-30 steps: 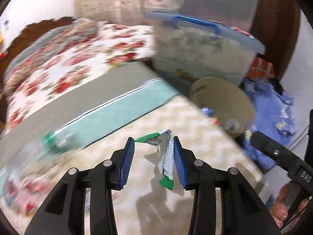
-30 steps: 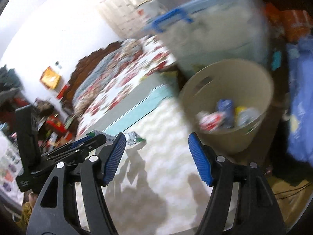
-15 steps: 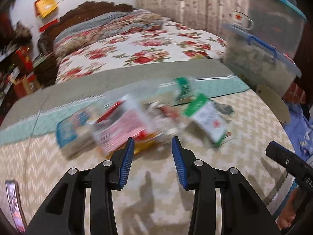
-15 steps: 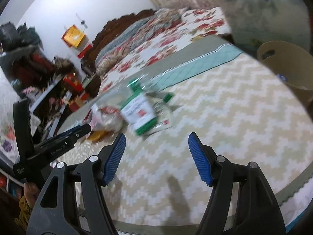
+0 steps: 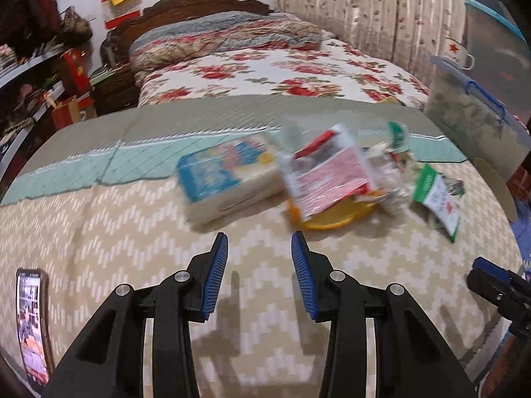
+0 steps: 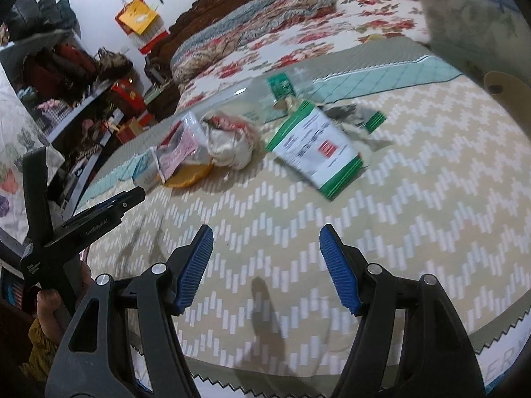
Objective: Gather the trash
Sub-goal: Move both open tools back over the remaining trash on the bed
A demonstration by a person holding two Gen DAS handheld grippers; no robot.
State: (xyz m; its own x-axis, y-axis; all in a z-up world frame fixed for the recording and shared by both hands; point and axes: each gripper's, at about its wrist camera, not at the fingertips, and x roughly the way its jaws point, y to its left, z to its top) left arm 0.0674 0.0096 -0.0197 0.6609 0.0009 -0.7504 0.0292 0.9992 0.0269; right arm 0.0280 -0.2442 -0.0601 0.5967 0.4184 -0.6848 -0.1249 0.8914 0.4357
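A pile of trash lies on the chevron-patterned table [image 5: 99, 232]: a blue and white tissue pack [image 5: 225, 179], a red and white wrapper [image 5: 328, 175] on a yellow lid [image 5: 335, 220], and a green and white packet [image 5: 438, 199]. The packet [image 6: 315, 147], crumpled wrappers [image 6: 229, 139] and yellow lid [image 6: 189, 177] also show in the right wrist view. My left gripper [image 5: 259, 258] is open and empty, just short of the pile. My right gripper [image 6: 266, 258] is open and empty, nearer the table's front edge.
A phone [image 5: 31, 321] lies at the table's left front. A beige bin's rim [image 5: 497, 185] shows past the right edge, with a lidded storage box [image 5: 478, 126] behind it. A floral bed [image 5: 265, 69] lies beyond the table.
Both grippers swung left, away from the bin and back to the pile. The left gripper's green and grey wrapper is gone from its fingers, which now stand empty.
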